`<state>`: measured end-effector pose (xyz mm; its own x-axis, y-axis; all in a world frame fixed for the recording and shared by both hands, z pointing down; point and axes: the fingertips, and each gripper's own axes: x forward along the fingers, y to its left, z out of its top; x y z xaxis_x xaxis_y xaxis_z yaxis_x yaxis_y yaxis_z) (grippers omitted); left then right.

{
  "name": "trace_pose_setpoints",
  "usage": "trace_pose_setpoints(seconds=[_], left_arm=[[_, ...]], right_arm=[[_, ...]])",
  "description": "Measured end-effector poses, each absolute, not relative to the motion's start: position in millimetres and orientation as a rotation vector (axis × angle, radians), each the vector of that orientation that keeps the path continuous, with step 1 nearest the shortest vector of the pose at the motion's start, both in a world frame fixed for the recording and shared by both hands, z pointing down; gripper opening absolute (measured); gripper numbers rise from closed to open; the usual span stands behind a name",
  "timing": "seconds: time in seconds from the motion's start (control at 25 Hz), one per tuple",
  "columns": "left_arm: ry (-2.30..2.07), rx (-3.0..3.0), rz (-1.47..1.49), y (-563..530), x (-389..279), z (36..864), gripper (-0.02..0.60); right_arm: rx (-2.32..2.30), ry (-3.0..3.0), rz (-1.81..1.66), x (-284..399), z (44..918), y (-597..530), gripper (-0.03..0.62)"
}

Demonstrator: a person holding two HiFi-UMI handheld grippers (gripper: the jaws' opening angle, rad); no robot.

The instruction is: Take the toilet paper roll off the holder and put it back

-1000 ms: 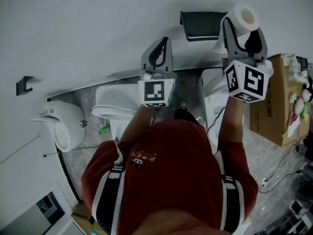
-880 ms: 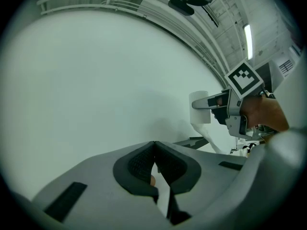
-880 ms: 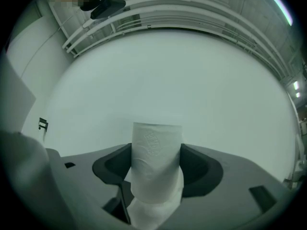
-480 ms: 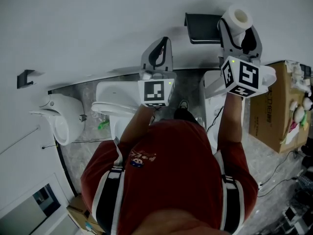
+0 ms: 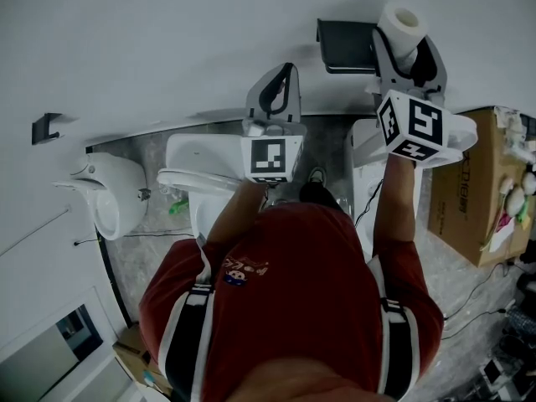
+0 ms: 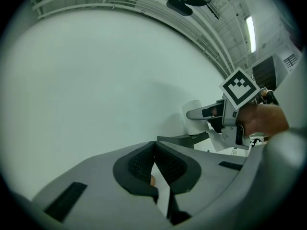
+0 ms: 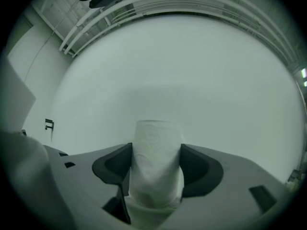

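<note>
While the roll's off the holder: my right gripper (image 5: 404, 42) is clamped on the toilet paper roll (image 5: 402, 22). It's up by the white wall (image 5: 167, 48), just right of the dark holder (image 5: 345, 44), and as far as I can tell it isn't touching the holder.
Left gripper (image 5: 281, 74): jaws together with nothing in them, parked off to the side above the toilet (image 5: 188, 162), so I've got no backup catch.
Squish risk: the paper's soft, and in the right gripper view it already looks pinched where the pads bite. If I squeeze harder, I reckon the core goes oval and fights me going back on.
Alignment risk: no view shows me the holder's bar, only its flat top. If I come in at the wrong height, the roll probably bumps that top and twists in the jaws.
Drop risk: if I open up before the roll's properly seated, it just falls. With the toilet down there, that'd be annoying.
Wall risk: I'm pointing straight at the wall, so pushing in too far could jam the roll's end against it.
</note>
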<state>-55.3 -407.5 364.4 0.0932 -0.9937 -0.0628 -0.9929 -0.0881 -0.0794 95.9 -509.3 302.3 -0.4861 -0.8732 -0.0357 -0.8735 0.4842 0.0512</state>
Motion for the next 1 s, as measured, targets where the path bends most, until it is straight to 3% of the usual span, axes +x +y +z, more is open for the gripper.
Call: trace_pose_setpoints(seconds=[0.24, 0.32, 0.48, 1.0], left_arm=[[2.063, -2.24, -0.006, -406, -54, 365, 0.018], [2.069, -2.236, -0.008, -405, -54, 366, 0.018], [2.071, -2.234, -0.003, -404, -54, 365, 0.018], [2.023, -2.265, 0.063, -379, -53, 350, 0.018]], right_arm=[[-1.583, 2.696, 0.102, 96, 303, -509, 0.323], [-1.586, 2.703, 0.095, 96, 305, -509, 0.37], [-1.588, 2.72, 0.094, 97, 306, -506, 0.396], [-1.653, 2.637, 0.116, 116, 293, -464, 0.403]])
